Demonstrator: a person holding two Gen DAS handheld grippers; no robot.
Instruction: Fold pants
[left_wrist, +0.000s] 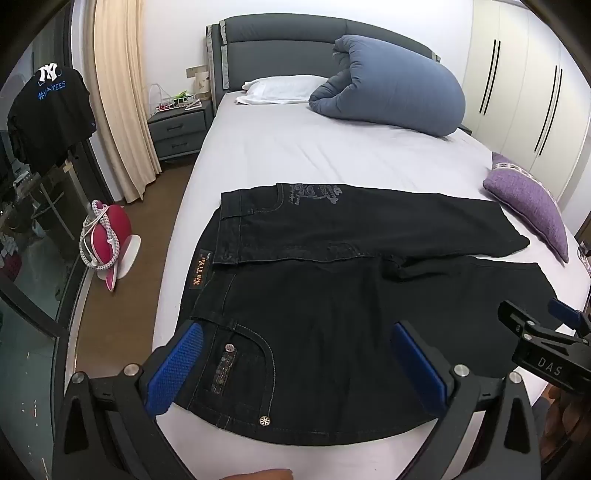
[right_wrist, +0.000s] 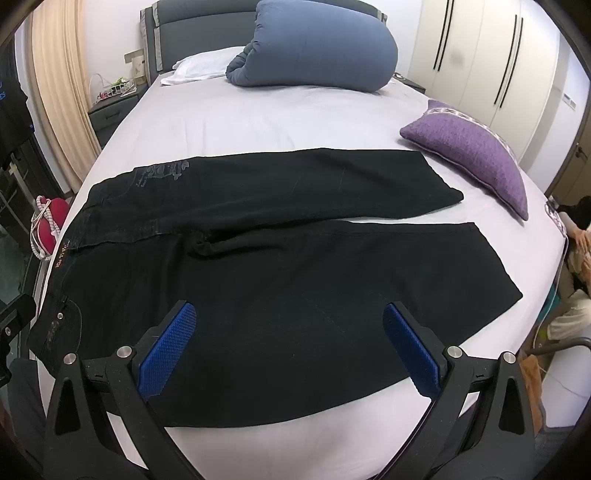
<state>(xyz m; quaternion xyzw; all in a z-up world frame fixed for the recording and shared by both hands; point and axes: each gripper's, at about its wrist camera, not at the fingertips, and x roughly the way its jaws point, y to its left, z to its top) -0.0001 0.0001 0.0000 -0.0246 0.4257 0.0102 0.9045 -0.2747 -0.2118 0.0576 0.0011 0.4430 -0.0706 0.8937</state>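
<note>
Black pants (left_wrist: 332, 288) lie flat across the white bed (left_wrist: 295, 155), waistband to the left, both legs running right. They fill the middle of the right wrist view (right_wrist: 277, 266). My left gripper (left_wrist: 295, 362) is open and empty, hovering over the near hip pocket and waist end. My right gripper (right_wrist: 290, 343) is open and empty, over the near leg's thigh; it also shows at the right edge of the left wrist view (left_wrist: 532, 332). The near leg's hem (right_wrist: 495, 266) lies near the bed's right edge.
A purple cushion (right_wrist: 476, 155) lies beside the far leg's hem. A rolled blue duvet (right_wrist: 317, 48) and white pillow (right_wrist: 207, 62) sit at the headboard. A nightstand (left_wrist: 179, 129), curtain and red item (left_wrist: 110, 236) on the floor are left of the bed. Wardrobes (right_wrist: 491, 66) stand right.
</note>
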